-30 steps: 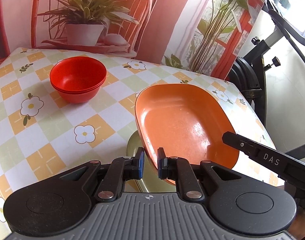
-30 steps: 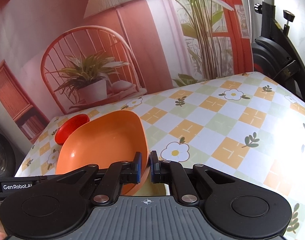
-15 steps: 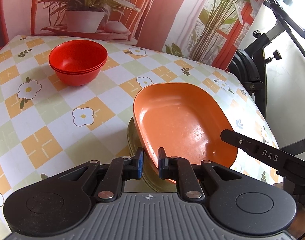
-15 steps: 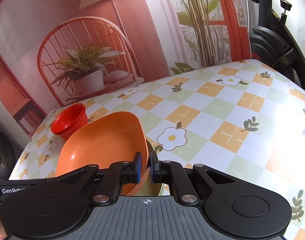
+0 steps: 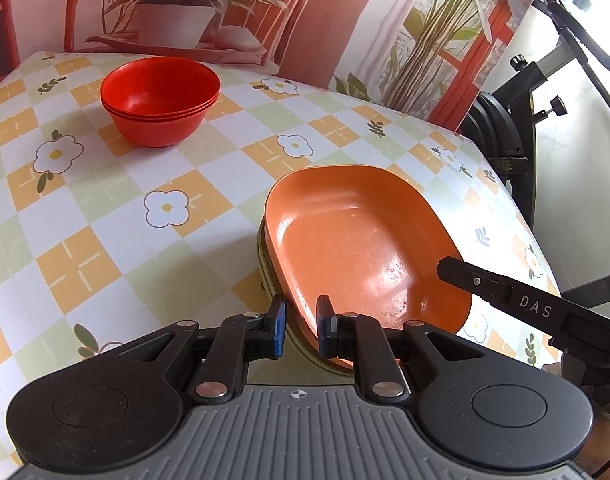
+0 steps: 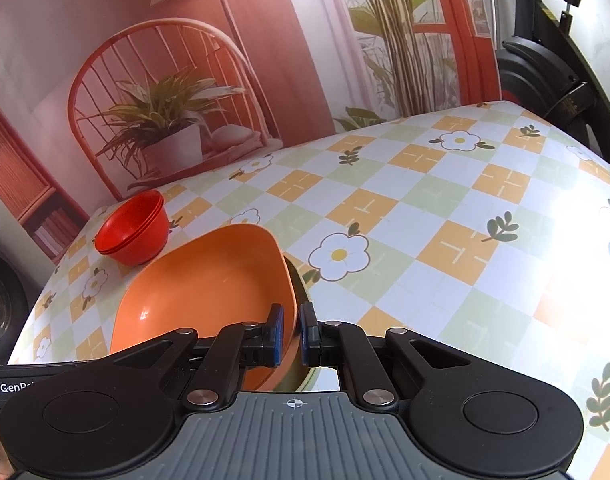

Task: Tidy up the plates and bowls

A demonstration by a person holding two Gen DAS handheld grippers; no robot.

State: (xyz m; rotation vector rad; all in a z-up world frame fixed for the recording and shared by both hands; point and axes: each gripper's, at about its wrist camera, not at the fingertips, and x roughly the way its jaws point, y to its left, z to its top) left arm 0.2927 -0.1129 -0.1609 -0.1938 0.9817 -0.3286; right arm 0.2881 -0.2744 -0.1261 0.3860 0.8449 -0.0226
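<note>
An orange oval plate (image 5: 357,248) rests nested in an olive-green plate (image 5: 263,276) near the table's right edge. My left gripper (image 5: 301,330) is shut on the orange plate's near rim. From the other side, my right gripper (image 6: 291,340) is shut on the rim of the same orange plate (image 6: 209,280), and the olive plate's edge (image 6: 301,292) peeks out beside it. The right gripper's black body (image 5: 525,308) shows in the left wrist view. A stack of red bowls (image 5: 159,102) stands apart at the far left, also seen as red bowls (image 6: 135,232) in the right wrist view.
The table wears a checked flower-print cloth (image 5: 105,220). A printed backdrop with a potted plant (image 6: 177,136) stands behind it. Black exercise equipment (image 5: 517,120) is past the table's right edge. Open cloth lies between the bowls and the plates.
Both grippers have come down with the orange plate, which now sits in the olive plate instead of hovering tilted above it. The red bowls have not moved.
</note>
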